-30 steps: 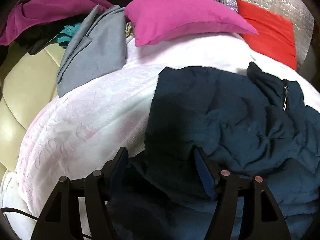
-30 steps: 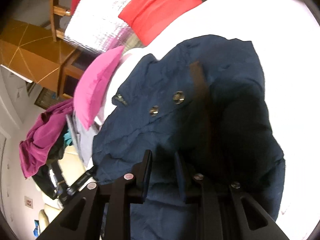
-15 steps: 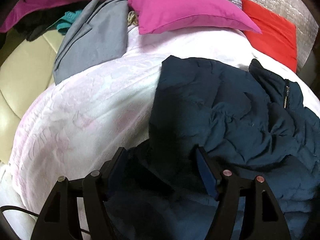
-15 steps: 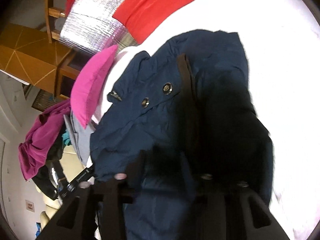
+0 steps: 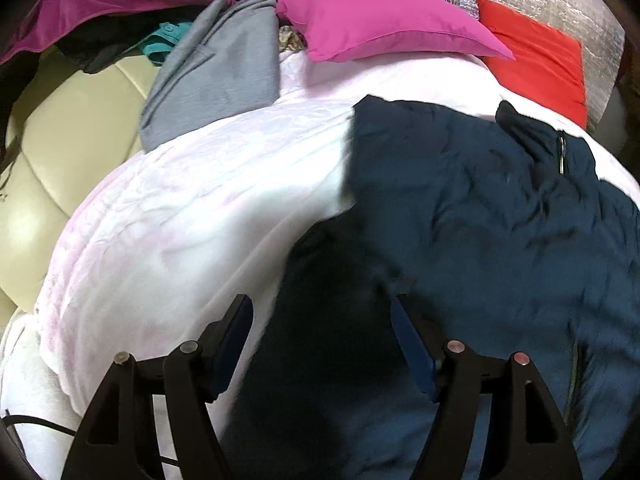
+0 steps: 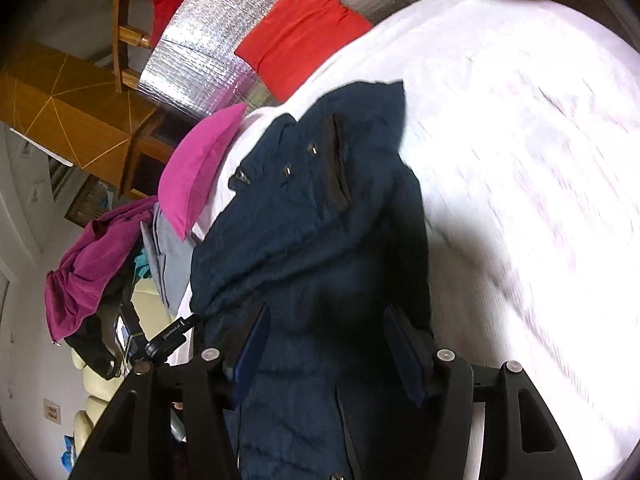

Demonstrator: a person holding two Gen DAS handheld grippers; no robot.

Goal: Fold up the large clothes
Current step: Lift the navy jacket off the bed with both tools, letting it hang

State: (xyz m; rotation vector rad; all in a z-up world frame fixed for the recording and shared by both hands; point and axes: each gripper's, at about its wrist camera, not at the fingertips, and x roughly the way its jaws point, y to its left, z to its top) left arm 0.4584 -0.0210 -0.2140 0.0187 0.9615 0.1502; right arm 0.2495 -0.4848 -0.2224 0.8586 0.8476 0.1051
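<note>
I see a dark navy jacket [image 5: 480, 208] with small silver-toned snaps [image 6: 287, 169] and a brown strip [image 6: 338, 168] along one edge, lying on a white blanket [image 5: 180, 208] with a faint pink embossed pattern. Behind it I make out a magenta pillow [image 5: 384, 20], a red cushion [image 5: 536, 64] against quilted silver foil [image 6: 208, 40], a plain grey garment [image 5: 224, 76], a plum-purple cloth [image 5: 100, 0], a bit of teal fabric [image 5: 164, 38] and cream upholstery [image 5: 72, 128]
</note>
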